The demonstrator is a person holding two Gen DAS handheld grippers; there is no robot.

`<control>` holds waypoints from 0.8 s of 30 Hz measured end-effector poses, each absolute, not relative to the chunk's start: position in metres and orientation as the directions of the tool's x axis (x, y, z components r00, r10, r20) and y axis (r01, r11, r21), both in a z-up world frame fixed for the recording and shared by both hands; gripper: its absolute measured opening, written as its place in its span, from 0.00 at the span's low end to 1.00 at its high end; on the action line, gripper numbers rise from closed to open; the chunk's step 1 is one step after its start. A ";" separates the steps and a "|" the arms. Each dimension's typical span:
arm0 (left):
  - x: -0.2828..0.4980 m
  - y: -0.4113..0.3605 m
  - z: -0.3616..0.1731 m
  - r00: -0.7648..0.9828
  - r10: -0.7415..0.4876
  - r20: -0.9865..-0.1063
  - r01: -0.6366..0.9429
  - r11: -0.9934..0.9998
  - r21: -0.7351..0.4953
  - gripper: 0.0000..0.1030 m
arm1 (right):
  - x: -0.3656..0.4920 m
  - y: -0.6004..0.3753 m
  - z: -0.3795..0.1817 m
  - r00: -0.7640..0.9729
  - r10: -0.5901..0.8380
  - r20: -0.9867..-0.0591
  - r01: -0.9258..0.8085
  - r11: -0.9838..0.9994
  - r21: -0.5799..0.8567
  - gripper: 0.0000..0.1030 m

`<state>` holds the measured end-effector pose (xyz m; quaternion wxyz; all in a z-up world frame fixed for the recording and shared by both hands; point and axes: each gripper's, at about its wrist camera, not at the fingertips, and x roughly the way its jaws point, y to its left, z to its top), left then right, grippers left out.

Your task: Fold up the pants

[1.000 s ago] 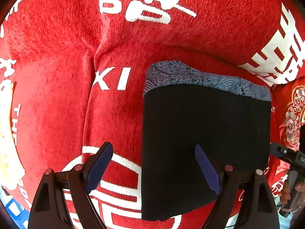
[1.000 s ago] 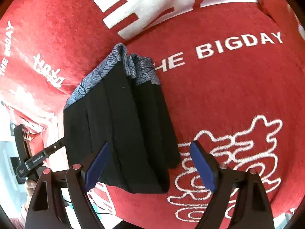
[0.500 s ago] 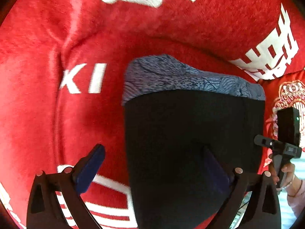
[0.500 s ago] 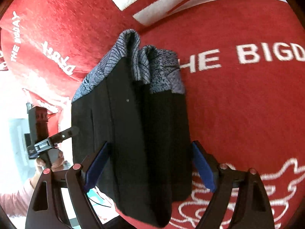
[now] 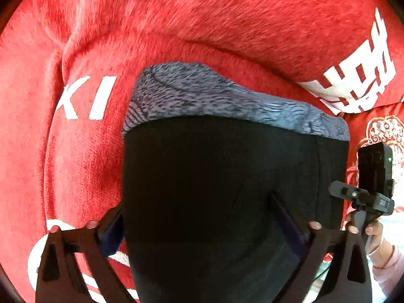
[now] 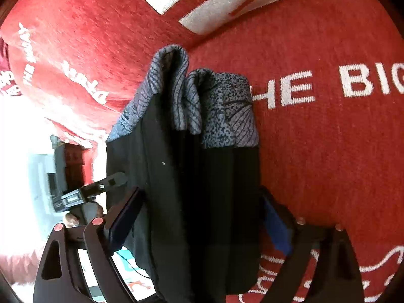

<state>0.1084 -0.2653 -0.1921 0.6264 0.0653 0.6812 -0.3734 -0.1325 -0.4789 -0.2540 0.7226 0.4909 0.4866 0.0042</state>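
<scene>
A red plush blanket with big white lettering covers the whole surface, a deep crease running across it behind the garment. The folded black pants lie on it, grey-blue patterned waistband at the far end — seen from the right wrist, that waistband shows as several stacked folds.

The left gripper straddles the near part of the bundle. Its jaws, which have just been closing a little, stand wide: one blue pad sits beside the bundle's left edge, the other lies over the black cloth further right. Whether either presses cannot be told.

The right gripper also stands wide, its fingers flanking the pants on both sides — contact is unclear. In the left view, the person's right hand grips its handle at the right edge.
</scene>
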 end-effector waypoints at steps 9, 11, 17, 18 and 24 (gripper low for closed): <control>0.092 -0.251 -0.149 -0.103 -0.429 -0.897 0.550 0.727 -0.411 0.58 | -0.142 -0.486 -0.237 0.568 0.532 -0.628 0.457 0.431 0.778 0.44; 0.087 -0.245 -0.136 -0.096 -0.438 -0.894 0.562 0.717 -0.411 0.56 | -0.147 -0.484 -0.230 0.572 0.540 -0.617 0.449 0.423 0.787 0.44; 0.068 -0.215 -0.116 -0.128 -0.433 -0.892 0.581 0.696 -0.421 0.56 | -0.167 -0.453 -0.209 0.574 0.559 -0.598 0.438 0.408 0.801 0.44; 0.065 -0.207 -0.112 -0.133 -0.432 -0.892 0.588 0.690 -0.422 0.56 | -0.172 -0.445 -0.206 0.581 0.560 -0.591 0.438 0.396 0.807 0.43; 0.047 -0.160 -0.116 -0.150 -0.388 -0.909 0.620 0.679 -0.392 0.56 | -0.197 -0.385 -0.206 0.584 0.562 -0.585 0.463 0.361 0.809 0.43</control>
